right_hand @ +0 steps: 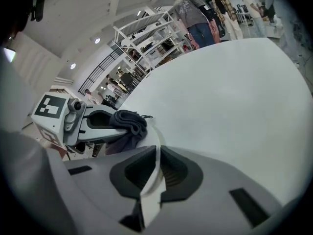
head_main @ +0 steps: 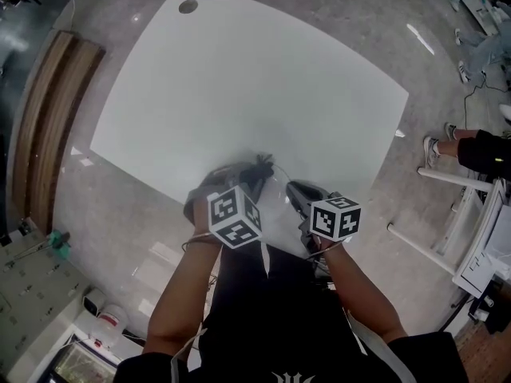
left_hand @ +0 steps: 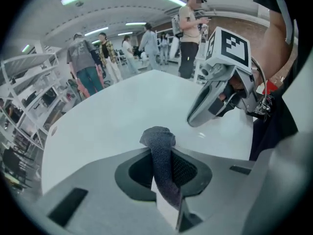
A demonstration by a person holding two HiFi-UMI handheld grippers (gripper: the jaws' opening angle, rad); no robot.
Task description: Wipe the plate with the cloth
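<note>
Claw work at the near edge of a white table [head_main: 239, 78]: the left claw [left_hand: 164, 173] is clamped on a dark grey knitted cloth [left_hand: 159, 143], a fold of which bunches above the jaws and droops, soft and light, with nothing stiff about it. It is pinched near one end, so the loose bunch in front looks the part to press and rub with. Just to its right, the right claw [right_hand: 150, 177] grips a thin white plate [right_hand: 157, 148] by its rim, the plate standing edge-on between the closed jaws and lifted clear of the table as far as can be seen. In the right gripper view the cloth lies against or just beside the plate's face near the rim; which of the two cannot be told. The plate appears stiff, smooth and likely slippery, perhaps breakable. A rim hold gives little purchase against a sideways push, so a firm pinch well onto the rim and light strokes from the cloth seem wise. People [left_hand: 88, 65] stand beyond the table's far side, near shelves [right_hand: 146, 38]
</note>
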